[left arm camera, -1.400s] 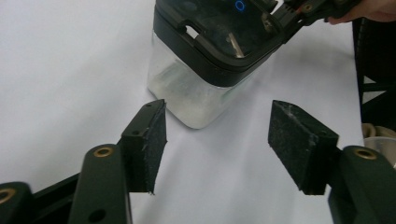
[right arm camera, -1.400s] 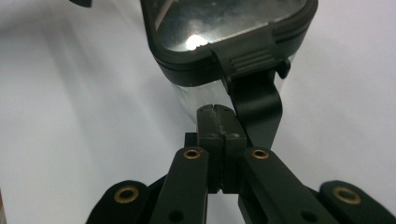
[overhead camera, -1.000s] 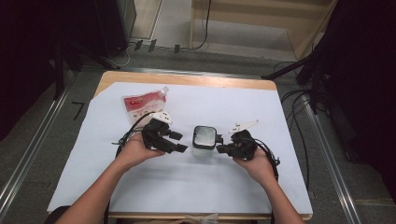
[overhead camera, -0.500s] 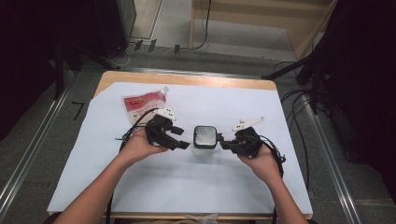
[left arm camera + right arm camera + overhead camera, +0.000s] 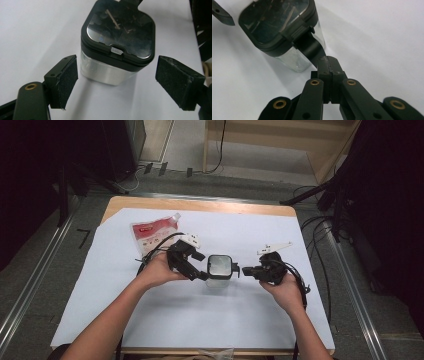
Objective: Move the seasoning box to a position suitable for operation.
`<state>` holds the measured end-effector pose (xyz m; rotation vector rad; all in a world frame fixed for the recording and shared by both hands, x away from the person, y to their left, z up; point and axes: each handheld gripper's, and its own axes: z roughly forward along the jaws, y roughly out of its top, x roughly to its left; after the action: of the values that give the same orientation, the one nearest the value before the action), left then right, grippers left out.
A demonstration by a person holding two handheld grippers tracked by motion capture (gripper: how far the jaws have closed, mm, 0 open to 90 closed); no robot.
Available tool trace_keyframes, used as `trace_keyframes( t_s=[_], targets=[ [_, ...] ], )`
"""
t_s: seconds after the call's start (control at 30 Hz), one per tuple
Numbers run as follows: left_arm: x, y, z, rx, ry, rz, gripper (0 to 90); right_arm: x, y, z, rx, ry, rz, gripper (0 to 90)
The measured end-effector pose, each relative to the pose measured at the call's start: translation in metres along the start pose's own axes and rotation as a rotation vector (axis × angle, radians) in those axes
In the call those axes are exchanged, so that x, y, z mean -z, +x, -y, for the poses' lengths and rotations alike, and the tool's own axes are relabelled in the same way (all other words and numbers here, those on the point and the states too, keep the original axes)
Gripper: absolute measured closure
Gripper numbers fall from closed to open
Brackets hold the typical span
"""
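High view: a small clear container [image 5: 220, 270] with a black lid [image 5: 220, 264] stands near the middle of the frame on the white-covered counter [image 5: 250, 320], flanked by both hands. The left gripper [image 5: 202, 274] comes in from the container's left, the right gripper [image 5: 245, 270] from its right. A red and white pouch [image 5: 152, 234] lies apart toward the upper left.

In the left gripper view the container [image 5: 112, 65] sits at centre between the two pads [image 5: 66, 80], which stand wide on either side of it with visible gaps, touching nothing. These jaws have just been opening, and the container is between them but free of them.

In the right gripper view the jaws are pressed together at the centre of the frame, pinching a black tab [image 5: 312, 48] that sticks out from the lid's [image 5: 274, 22] hinge or latch side; the clear body [image 5: 297, 60] shows below the lid.

My reading is that the work is opening or steadying this lidded container, with the right side anchoring it by the tab while the left lets go or repositions. The next move likely calls for the left jaws to close squarely on the clear body, low enough to clear the lid's rim, so the right can lift the tab without tipping the container or sliding it across the sheet
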<state>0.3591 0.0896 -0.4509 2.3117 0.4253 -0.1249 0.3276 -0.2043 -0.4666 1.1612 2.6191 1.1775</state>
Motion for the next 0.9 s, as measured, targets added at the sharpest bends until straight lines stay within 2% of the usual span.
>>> trace_keyframes(
  t_s=[0.1,0.17,0.27,0.4,0.53,0.63,0.67,0.77,0.9],
  targets=[
    [-0.008,0.000,-0.001,-0.017,0.003,0.003,19.0,-0.005,0.003,0.000,0.010,0.016,0.001,90.0],
    [-0.014,-0.001,-0.002,-0.030,0.015,-0.014,17.7,-0.008,0.003,0.002,0.012,0.026,0.015,90.0],
    [-0.022,0.001,-0.002,-0.043,0.016,-0.010,15.9,-0.009,0.003,0.004,-0.028,0.021,0.017,90.0],
    [-0.027,0.000,-0.004,-0.063,0.022,-0.020,14.8,-0.011,0.006,0.007,-0.038,0.010,0.037,90.0],
    [-0.031,0.001,-0.007,-0.059,0.029,-0.016,13.6,-0.011,0.006,0.010,-0.053,-0.009,0.040,90.0],
    [-0.032,-0.001,-0.009,-0.072,0.039,-0.027,13.5,-0.011,0.005,0.010,-0.053,-0.015,0.037,90.0],
    [-0.032,-0.001,-0.011,-0.083,0.055,-0.034,13.6,-0.011,0.005,0.011,-0.054,-0.016,0.036,90.0],
    [-0.030,-0.004,-0.013,-0.109,0.056,-0.057,14.9,-0.011,0.005,0.011,-0.051,-0.020,0.036,90.0],
    [-0.026,-0.005,-0.015,-0.113,0.062,-0.058,15.7,-0.011,0.005,0.011,-0.060,-0.020,0.032,90.0]
  ],
)
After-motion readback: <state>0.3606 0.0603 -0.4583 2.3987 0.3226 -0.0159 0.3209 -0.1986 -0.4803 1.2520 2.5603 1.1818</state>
